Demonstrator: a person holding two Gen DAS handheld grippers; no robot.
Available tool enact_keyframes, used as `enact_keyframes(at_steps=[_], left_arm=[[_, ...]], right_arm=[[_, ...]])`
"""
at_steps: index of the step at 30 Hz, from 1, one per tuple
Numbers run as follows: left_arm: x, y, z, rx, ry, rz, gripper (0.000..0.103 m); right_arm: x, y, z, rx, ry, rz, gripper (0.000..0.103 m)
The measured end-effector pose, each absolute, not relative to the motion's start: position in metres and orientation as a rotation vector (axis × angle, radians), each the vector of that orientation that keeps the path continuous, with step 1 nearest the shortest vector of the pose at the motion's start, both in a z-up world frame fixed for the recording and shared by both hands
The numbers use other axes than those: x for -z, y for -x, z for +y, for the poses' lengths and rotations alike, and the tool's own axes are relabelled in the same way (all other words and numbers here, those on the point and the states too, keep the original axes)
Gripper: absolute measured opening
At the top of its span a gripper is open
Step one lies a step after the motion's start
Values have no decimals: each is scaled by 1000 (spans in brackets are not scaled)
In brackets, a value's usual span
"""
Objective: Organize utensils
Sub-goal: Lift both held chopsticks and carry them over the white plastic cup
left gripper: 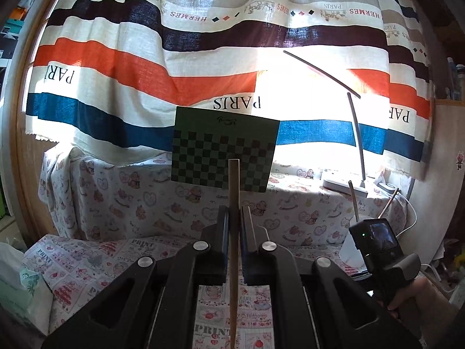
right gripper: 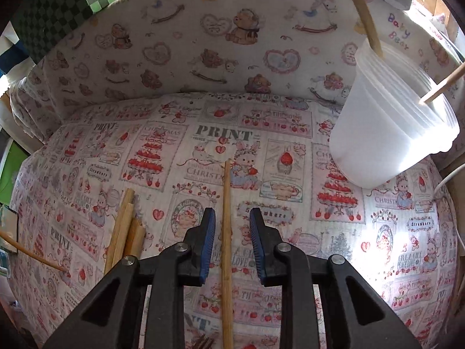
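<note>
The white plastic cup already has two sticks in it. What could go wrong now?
1. The white plastic cup could tip: its two wooden chopsticks lean outward over the rim.
2. The right gripper is open around a wooden chopstick on the cloth, nearer one pad, so it may roll when gripped.
3. The left gripper pinches its upright wooden chopstick; that could swivel.

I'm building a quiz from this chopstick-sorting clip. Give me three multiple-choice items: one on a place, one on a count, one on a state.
1. Where is the white cup?
A. upper right of the table
B. lower left
C. on the floor

2. How many chopsticks stand in it?
A. none
B. two
C. five

3. The left gripper is:
A. wide open
B. shut on a chopstick
C. out of view

Answers: 1 A, by the right wrist view; 2 B, two sticks poke out; 3 B, pads squeeze the stick.
</note>
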State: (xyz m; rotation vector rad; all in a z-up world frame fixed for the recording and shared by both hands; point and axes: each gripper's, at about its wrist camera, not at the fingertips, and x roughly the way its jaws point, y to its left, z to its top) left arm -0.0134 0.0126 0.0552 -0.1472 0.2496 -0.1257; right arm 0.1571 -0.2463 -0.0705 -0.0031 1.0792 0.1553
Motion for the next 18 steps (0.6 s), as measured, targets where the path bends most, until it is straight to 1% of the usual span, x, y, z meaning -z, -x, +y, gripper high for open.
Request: enact_keyframes(at_steps=[1, 2, 4, 6, 7, 12, 15, 18], left_arm=[[-56, 14, 15, 137, 160, 259, 6], [-56, 14, 16, 139, 162, 264, 6], [-57, 14, 15, 133, 150, 271, 6], [-56, 14, 16, 154, 165, 271, 6], [-57, 13, 17, 161, 174, 275, 6], [-71, 12, 12, 189, 189, 248, 6], [-88, 12, 5, 218, 186, 208, 6], [-102, 1, -7, 243, 199, 220, 6]], right_arm=[[72, -161, -245, -154, 10, 1077, 23], [71, -162, -243, -151, 28, 1065, 15], [71, -164, -236, -172, 56, 1063, 6], [66, -160, -231, -185, 91, 1048, 6], [56, -155, -231, -182, 76, 995, 6], [-25, -104, -254, -285, -77, 663, 6], [-71, -69, -269, -265, -96, 435, 6], [-105, -42, -287, -166, -111, 271, 6]])
